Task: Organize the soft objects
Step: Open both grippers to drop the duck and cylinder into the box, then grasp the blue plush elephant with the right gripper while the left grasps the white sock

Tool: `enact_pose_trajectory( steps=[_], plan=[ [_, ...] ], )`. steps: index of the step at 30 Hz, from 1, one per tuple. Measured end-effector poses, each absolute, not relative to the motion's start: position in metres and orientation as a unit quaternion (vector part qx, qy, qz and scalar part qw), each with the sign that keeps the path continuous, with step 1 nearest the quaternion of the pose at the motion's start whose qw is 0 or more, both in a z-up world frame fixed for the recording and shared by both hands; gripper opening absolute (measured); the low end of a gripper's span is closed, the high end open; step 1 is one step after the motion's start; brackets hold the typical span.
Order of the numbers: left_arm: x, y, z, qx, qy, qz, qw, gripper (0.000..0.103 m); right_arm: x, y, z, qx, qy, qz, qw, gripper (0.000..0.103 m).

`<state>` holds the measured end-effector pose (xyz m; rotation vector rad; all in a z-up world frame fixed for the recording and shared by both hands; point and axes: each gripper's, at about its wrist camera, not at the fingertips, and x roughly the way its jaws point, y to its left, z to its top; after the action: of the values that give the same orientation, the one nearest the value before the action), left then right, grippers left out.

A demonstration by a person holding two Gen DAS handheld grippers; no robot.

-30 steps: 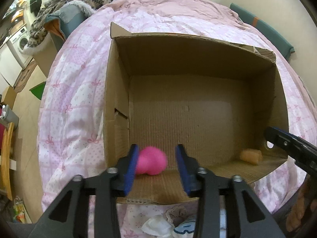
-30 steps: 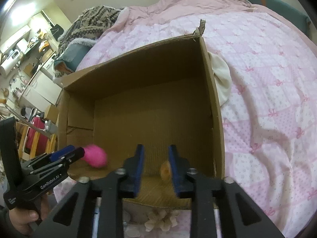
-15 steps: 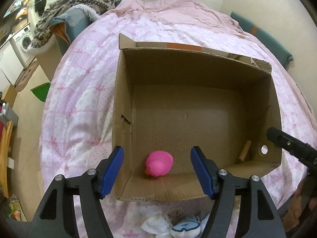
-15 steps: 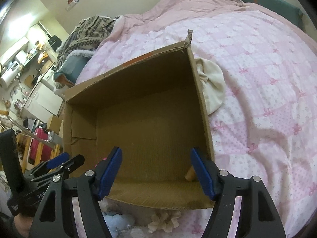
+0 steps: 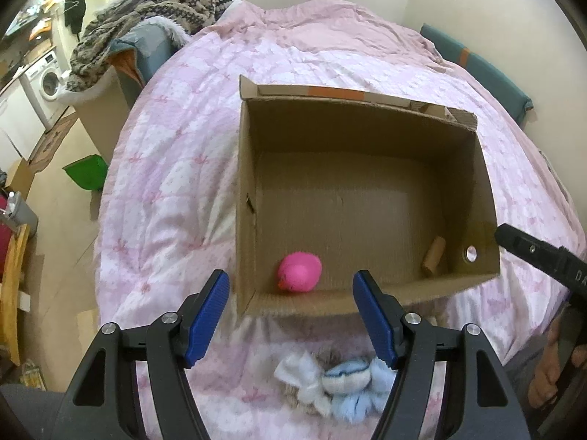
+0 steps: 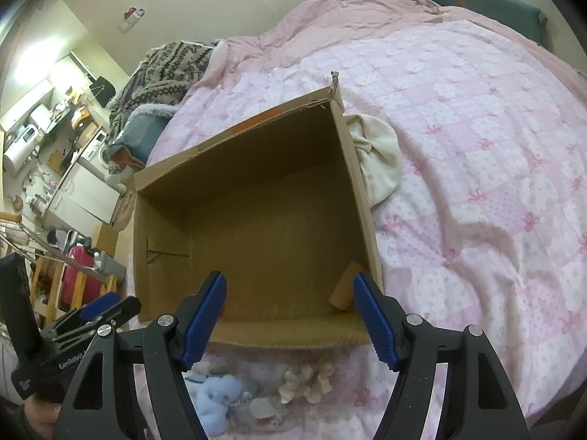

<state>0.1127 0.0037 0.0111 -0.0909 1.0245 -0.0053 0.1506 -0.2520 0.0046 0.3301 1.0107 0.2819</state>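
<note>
An open brown cardboard box [image 5: 367,190] sits on the pink patterned quilt of the bed [image 5: 165,190], and two soft things already lie on its floor. A round bright-pink plush ball [image 5: 299,271] rests near the front wall toward the box's left corner, and a small tan cylinder-shaped soft piece [image 5: 434,256] leans in the right front corner against the side wall; the same tan piece shows in the right wrist view [image 6: 346,286], tucked by the right wall.

The left claw [image 5: 291,304] is released, its blue pads spread wide with nothing between them; the pink ball lies beyond and below them, untouched. The right claw [image 6: 290,306] is likewise spread and empty, hanging above the box's near edge.

So the sorting looks begun but far from finished. On the quilt just in front of the box, close to the person, more soft items wait: a white fluffy piece [image 5: 301,372], a pale-blue and white plush toy [image 5: 348,381], and, in the right view, a cream flower-shaped plush [image 6: 308,379] beside a pale-blue fluffy toy [image 6: 216,399]. A cream-white cloth bundle [image 6: 378,154] also lies outside the box, touching its right wall; whether it belongs to the task I cannot tell.

With both claws free, the likely next step is picking up the loose toys in front.
</note>
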Motion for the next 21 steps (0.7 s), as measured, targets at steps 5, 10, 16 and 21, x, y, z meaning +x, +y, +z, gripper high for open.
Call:
enact_pose_trajectory(
  steps=[5,10,16,21],
  plan=[
    [0.094,0.010,0.011,-0.046,0.494,0.004,0.868,0.067,0.136,-0.254,0.005,0.163,0.482,0.133,0.850,0.076],
    [0.075,0.020,0.007,-0.065,0.498,0.013,0.865,0.067,0.117,-0.252,0.005,0.161,0.486,0.132,0.849,0.076],
    [0.061,0.031,0.001,-0.092,0.505,0.027,0.858,0.067,0.097,-0.245,-0.001,0.159,0.497,0.134,0.843,0.076],
    [0.050,0.039,-0.004,-0.109,0.510,0.041,0.852,0.067,0.083,-0.234,-0.004,0.146,0.502,0.143,0.840,0.076]
  ],
)
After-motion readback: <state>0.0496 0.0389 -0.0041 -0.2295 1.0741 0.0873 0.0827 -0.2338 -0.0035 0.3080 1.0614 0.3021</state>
